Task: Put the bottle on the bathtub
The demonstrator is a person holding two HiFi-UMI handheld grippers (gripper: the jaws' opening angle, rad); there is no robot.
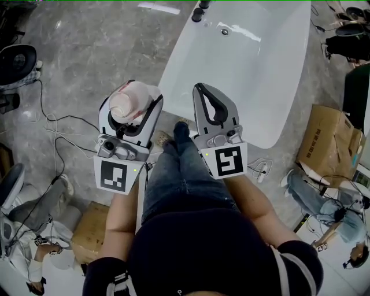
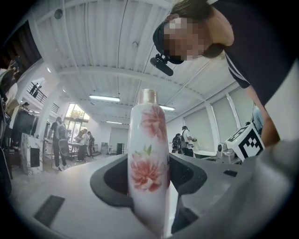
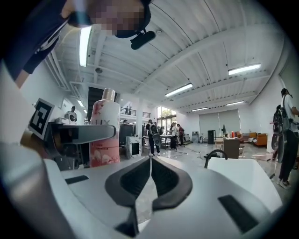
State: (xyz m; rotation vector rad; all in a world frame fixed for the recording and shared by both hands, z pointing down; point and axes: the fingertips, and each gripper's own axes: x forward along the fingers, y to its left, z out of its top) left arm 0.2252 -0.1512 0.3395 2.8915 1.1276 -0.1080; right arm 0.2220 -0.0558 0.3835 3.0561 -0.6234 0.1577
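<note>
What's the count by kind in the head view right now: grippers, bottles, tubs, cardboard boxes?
grippers: 2, the left gripper and the right gripper
bottle: 1, held in the left gripper
bathtub: 1
cardboard boxes: 2, one right, one lower left
total: 6

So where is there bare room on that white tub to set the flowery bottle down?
The bathtub is bare from its drain down to the near rim, beside the shut right hand-held gripper. Crowded: the taps at the far end, cables on the floor left.
</note>
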